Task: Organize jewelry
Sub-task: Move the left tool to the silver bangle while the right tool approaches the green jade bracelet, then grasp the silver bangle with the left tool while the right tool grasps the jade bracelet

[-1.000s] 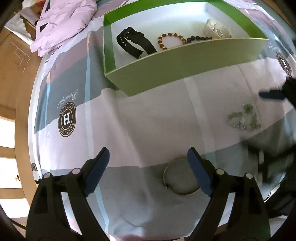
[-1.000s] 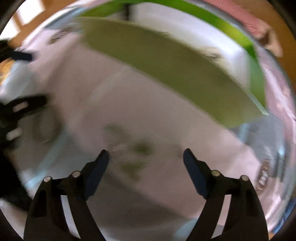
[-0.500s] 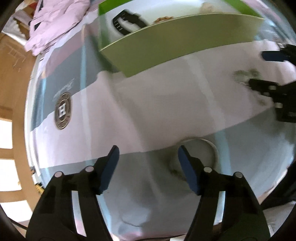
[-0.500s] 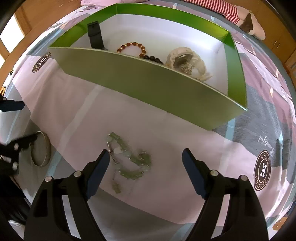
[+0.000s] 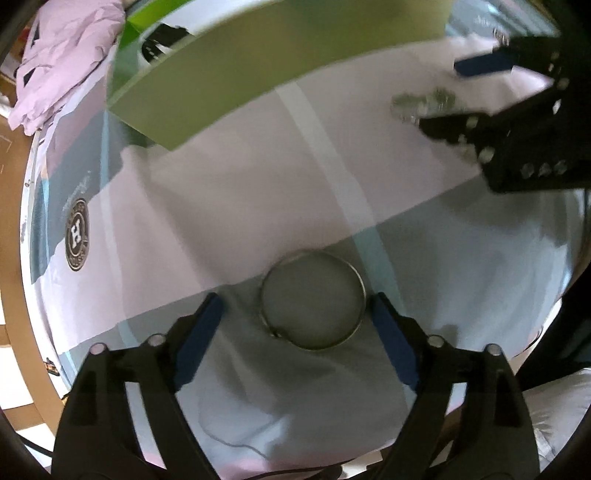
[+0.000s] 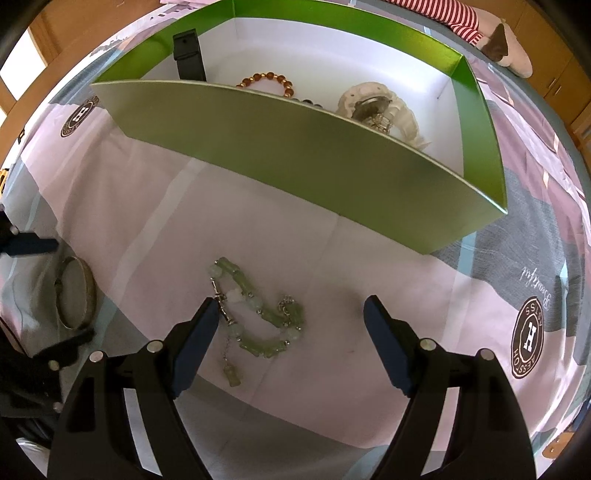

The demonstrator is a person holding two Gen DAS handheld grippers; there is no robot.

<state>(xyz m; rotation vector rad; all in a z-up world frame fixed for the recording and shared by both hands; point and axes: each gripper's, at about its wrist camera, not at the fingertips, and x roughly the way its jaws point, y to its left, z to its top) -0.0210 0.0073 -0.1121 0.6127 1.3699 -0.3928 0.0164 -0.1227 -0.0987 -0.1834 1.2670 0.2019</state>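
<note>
A silver bangle (image 5: 313,300) lies flat on the bedsheet, and my left gripper (image 5: 297,308) stands open with a blue pad on either side of it. The same bangle (image 6: 75,293) shows at the left of the right wrist view. A pale green bead bracelet (image 6: 255,314) lies on the sheet between the fingers of my open right gripper (image 6: 291,310), its clasp close to the left pad. Behind both stands a green box (image 6: 295,155) with a white inside, holding a black watch strap (image 6: 188,59), an amber bead bracelet (image 6: 269,79) and a whitish bracelet (image 6: 376,107).
The patterned sheet (image 5: 229,206) carries round logo prints (image 6: 529,338). A crumpled lilac cloth (image 5: 62,55) lies to the left of the box. A striped fabric item (image 6: 454,14) lies beyond the box's far wall. The right gripper (image 5: 517,122) appears at the left view's upper right.
My left gripper has come down and forward until the bangle lies between its pads. The right gripper has settled lower over the green bracelet, its view sharp after the earlier blur.
</note>
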